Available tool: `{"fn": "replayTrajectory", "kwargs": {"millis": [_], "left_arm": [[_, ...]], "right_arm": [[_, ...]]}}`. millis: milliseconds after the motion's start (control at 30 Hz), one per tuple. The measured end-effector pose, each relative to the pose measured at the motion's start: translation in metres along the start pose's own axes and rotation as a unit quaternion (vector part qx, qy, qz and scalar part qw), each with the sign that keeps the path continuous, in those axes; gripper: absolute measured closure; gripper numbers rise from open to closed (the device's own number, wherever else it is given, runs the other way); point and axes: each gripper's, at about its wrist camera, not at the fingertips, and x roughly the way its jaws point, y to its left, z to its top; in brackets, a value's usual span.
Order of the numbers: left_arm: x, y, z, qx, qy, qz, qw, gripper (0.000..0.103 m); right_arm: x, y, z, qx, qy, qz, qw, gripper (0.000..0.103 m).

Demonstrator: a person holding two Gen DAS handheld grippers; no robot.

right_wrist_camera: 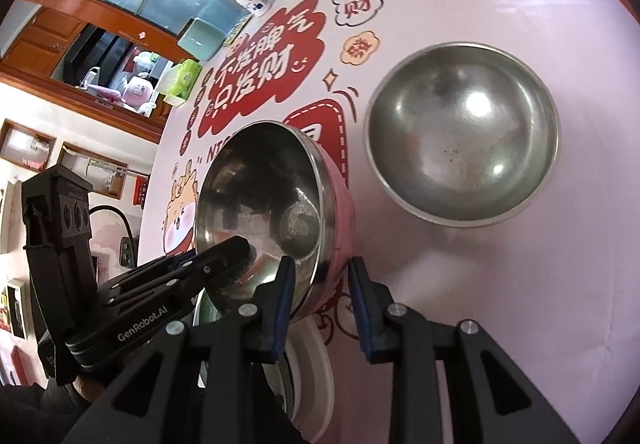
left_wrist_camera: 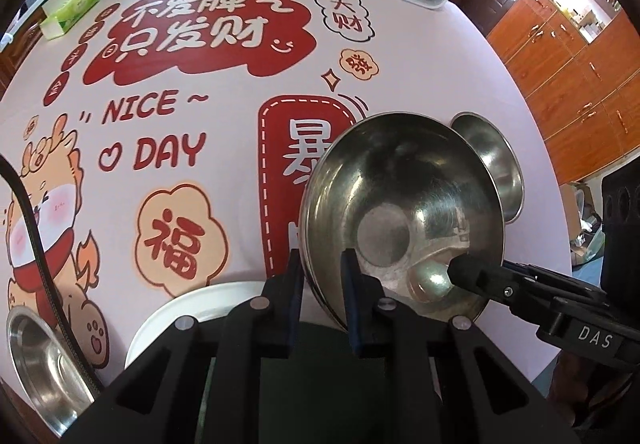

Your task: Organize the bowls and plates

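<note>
Steel bowl [left_wrist_camera: 400,211], tilted, centre-right of frame: I pinch its rim with both left gripper [left_wrist_camera: 322,286] and right gripper [right_wrist_camera: 320,296], nearly closed. Next, nest into second bowl [right_wrist_camera: 464,135], upper right.

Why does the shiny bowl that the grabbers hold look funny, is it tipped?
Tipped. The held bowl leans with one rim edge raised above the tablecloth, unlike the flat bowl beside it.

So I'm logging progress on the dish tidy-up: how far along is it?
Nothing looks stacked yet. In hand: both the left gripper and right gripper pinch the rim of one tilted steel bowl. Left: a second steel bowl sits alone, another steel dish and a white plate wait.
</note>
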Motion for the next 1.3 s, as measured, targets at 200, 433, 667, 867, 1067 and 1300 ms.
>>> {"fn": "replayTrajectory", "kwargs": {"millis": [200,433,667,867,1067,1300], "left_arm": [[-0.015,0.006,-0.012,-0.013,-0.020,-0.001,0.9997,0.086],[-0.030,0.018,-0.030,-0.032,-0.038,-0.001,0.9988,0.086],[-0.043,0.030,-0.045,-0.047,-0.047,-0.003,0.9978,0.086],[-0.056,0.041,-0.055,-0.054,-0.058,-0.002,0.9969,0.086],[-0.068,0.056,-0.063,-0.060,-0.066,0.002,0.9960,0.086],[-0.084,0.080,-0.074,-0.072,-0.072,0.002,0.9948,0.086]], "right_arm": [[-0.005,0.015,-0.006,-0.024,-0.005,0.002,1.000,0.076],[-0.008,0.032,-0.013,-0.053,-0.007,0.005,0.999,0.076],[-0.008,0.048,-0.023,-0.070,-0.008,0.010,0.998,0.076],[-0.008,0.063,-0.032,-0.082,-0.011,0.012,0.996,0.076],[-0.004,0.081,-0.038,-0.095,-0.011,0.016,0.995,0.076],[0.004,0.107,-0.048,-0.107,-0.009,0.021,0.994,0.076]]}}
